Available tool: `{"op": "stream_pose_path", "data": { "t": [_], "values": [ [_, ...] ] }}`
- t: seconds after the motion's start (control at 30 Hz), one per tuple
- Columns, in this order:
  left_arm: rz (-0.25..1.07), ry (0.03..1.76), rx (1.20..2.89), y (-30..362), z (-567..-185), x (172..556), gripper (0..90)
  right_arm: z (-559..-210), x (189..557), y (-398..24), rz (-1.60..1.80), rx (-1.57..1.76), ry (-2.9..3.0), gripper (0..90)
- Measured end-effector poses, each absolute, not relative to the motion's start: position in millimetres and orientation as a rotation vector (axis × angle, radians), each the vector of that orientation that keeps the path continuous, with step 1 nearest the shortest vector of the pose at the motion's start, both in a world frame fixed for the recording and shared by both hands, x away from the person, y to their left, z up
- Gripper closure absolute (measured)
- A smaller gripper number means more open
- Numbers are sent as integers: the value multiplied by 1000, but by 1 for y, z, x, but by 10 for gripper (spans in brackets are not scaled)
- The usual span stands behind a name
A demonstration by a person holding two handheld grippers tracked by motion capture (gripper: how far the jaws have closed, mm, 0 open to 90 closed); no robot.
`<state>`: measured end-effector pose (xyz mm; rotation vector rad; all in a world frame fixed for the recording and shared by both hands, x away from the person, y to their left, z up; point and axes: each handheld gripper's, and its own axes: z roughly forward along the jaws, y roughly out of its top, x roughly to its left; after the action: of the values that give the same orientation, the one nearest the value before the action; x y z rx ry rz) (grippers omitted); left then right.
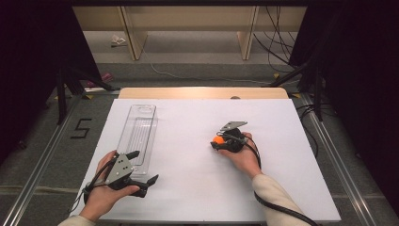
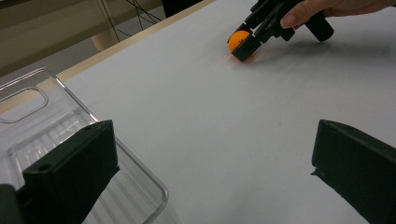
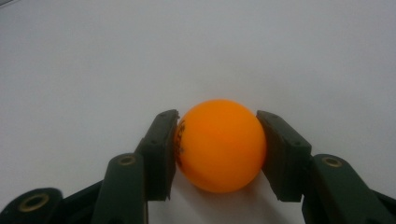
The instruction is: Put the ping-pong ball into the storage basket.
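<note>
Right tool [image 3: 217,149] clamped on orange ball [image 3: 219,144], low over white table [image 1: 197,188]. Left tool [image 1: 143,172] jaws apart, beside clear tray [image 1: 136,134].

High view looks down over the table [image 1: 197,188]; tong cameras sit close (both seemingly share its white top).

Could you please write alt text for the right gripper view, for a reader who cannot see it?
The right gripper has its two black jaws closed on an orange ball, one pad on each side. The ball sits on a plain white table.
</note>
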<state>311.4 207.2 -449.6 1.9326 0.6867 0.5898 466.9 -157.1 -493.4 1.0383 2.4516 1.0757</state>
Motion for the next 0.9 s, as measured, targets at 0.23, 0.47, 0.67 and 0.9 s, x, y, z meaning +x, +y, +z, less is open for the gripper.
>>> {"op": "stream_pose_path", "data": {
  "t": [0.23, 0.47, 0.67, 0.9],
  "values": [
    [589, 687, 1933, 207, -450, 311, 0, -491, 467, -158, 1089, 1038, 2439, 511],
    [589, 687, 1933, 207, -450, 311, 1, -488, 466, -158, 1097, 1039, 2428, 511],
    [589, 685, 1938, 207, -450, 311, 1, -485, 466, -159, 1113, 1041, 2415, 512],
    [590, 686, 1935, 207, -450, 311, 2, -481, 465, -158, 1137, 1033, 2397, 512]
  ]
}}
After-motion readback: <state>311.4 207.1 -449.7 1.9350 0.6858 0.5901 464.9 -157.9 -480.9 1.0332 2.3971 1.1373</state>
